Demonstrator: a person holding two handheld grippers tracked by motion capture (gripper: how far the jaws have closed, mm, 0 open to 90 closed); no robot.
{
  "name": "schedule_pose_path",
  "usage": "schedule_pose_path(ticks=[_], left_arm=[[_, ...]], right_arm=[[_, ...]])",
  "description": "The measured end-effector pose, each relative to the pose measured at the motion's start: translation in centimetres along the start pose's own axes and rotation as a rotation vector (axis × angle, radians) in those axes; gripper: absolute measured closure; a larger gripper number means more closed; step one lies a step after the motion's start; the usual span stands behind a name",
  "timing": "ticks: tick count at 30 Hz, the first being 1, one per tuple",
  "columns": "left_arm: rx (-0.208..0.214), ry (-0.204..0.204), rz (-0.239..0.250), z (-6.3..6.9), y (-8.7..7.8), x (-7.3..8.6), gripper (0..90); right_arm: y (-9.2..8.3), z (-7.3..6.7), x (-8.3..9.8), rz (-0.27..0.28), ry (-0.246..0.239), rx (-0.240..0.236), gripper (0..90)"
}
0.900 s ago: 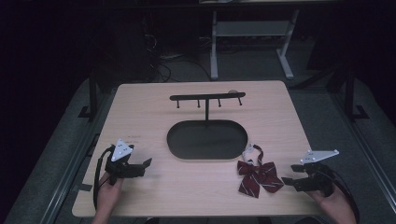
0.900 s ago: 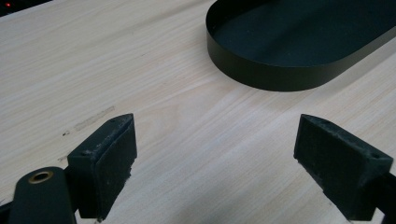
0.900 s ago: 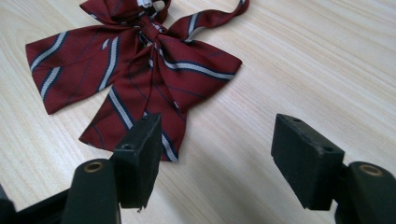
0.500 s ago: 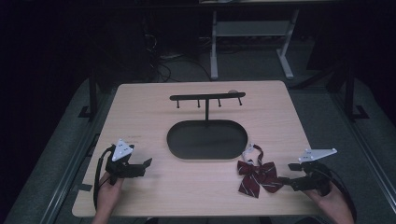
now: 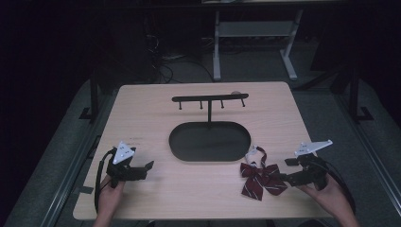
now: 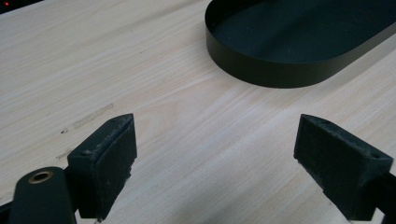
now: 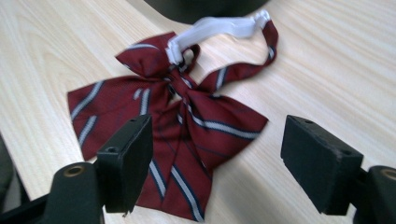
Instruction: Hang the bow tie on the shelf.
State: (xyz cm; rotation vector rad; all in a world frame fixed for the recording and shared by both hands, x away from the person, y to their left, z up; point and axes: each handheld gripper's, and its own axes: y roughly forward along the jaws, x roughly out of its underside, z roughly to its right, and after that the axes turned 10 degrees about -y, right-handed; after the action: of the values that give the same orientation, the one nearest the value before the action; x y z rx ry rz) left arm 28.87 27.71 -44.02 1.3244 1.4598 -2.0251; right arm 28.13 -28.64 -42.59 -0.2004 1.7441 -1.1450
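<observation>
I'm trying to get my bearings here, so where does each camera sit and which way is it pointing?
High view: above the person's side, facing forward and down on the table; both hands show.
Left gripper view: on the left hand-held gripper, facing the black tray.
Right gripper view: on the right hand-held gripper, facing the bow tie.
Shared: high and right views show the bow tie.

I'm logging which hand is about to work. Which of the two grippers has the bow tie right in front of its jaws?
The right gripper: its open jaws point at the striped bow tie. The left gripper faces bare table.
</observation>
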Motion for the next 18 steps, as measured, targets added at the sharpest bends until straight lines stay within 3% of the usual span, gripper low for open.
schedule_pose_path(ticks=[6, 18], left_arm=[[0.004, 0.004, -0.002, 0.0, 0.0, 0.1, 13.1], [0.009, 0.013, 0.004, 0.1, -0.2, 0.0, 13.1]], right_arm=[[-0.1, -0.1, -1.4, -0.003, -0.036, 0.023, 26.4], [1.2, 0.3, -4.3, -0.038, -0.074, 0.014, 29.5]])
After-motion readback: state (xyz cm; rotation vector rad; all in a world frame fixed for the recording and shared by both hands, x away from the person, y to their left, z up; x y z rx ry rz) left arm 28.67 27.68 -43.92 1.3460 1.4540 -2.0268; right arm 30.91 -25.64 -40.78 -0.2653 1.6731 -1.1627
